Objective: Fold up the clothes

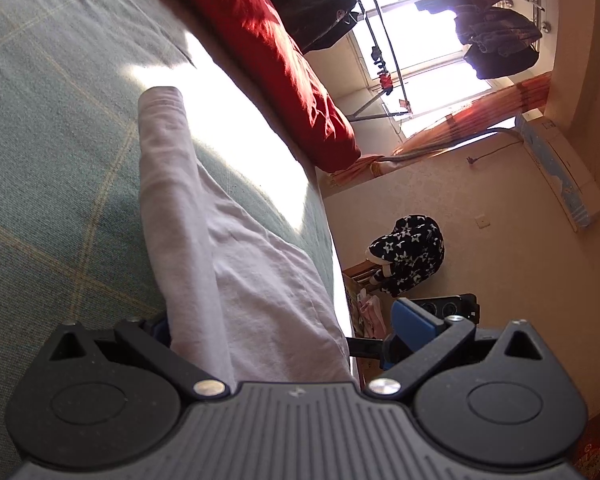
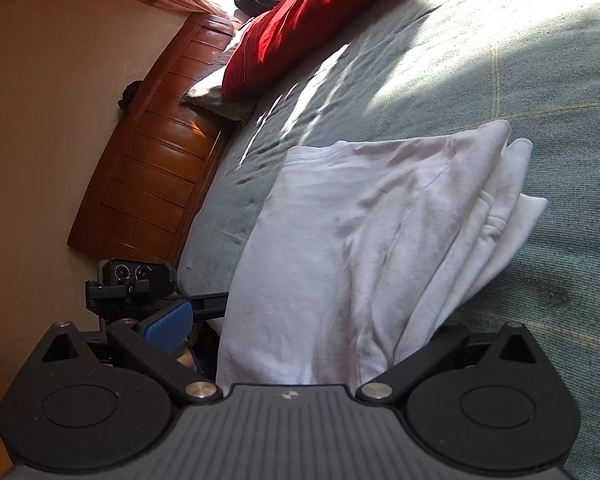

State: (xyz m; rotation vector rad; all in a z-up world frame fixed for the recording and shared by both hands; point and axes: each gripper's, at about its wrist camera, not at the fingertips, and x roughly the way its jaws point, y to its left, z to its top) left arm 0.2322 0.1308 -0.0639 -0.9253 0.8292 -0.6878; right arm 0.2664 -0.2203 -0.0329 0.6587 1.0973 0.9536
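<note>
White garment lay part-folded on the green bed, both tools spread wide around its near edge.

The left tool [image 1: 292,332] stood wide open, the white garment [image 1: 204,240] running between its fingers, gripped by neither. The right tool [image 2: 300,332] was likewise wide open around the same cloth, which lay in folded layers on the bed [image 2: 500,60] near a red pillow [image 2: 300,12].

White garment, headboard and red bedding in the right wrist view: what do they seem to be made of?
White garment: soft matte knit, probably cotton jersey; it creases gently and shows stitched seams. Headboard: wood or wood veneer, glossy; reddish-brown slats catch glare. Red bedding: matte woven cloth, finely wrinkled; fibre unclear.
</note>
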